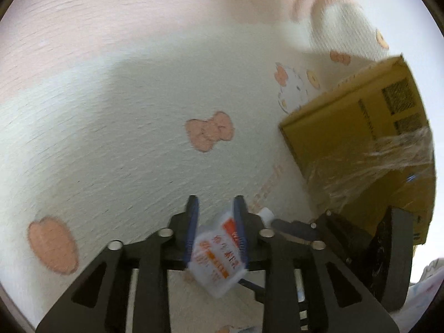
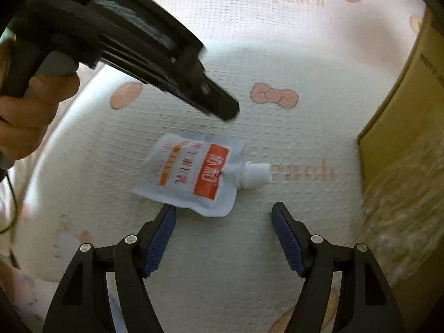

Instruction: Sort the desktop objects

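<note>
A small white pouch [image 2: 194, 173] with an orange label and a white screw cap [image 2: 256, 174] lies flat on a pale padded mat [image 2: 249, 249] printed with pink bows and hearts, its cap pointing toward a yellow cardboard box [image 2: 410, 166] that stands at the mat's right side in the right wrist view. The box is partly wrapped in clear tape, and it sits well apart from the pouch. The right gripper [image 2: 223, 208] hangs just short of the pouch, its two blue-padded fingers [image 2: 161, 238] spread wide with nothing between them; the left finger's tip lies close to the pouch's near edge, though whether it touches cannot be told. The left gripper [image 1: 216, 202] appears in the right wrist view as a dark body slanting down from the upper left, gripped by a hand [image 2: 30, 111], with its tip above the mat beyond the pouch. In its own view the pouch [image 1: 219, 252] shows blurred between its blue pads [image 1: 193, 230], which stand apart on either side of it. From the side it hangs clear above the pouch, not gripping it. A dark part of the right gripper [image 1: 360, 249] shows at the lower right of the left wrist view, in front of the box [image 1: 360, 138].
</note>
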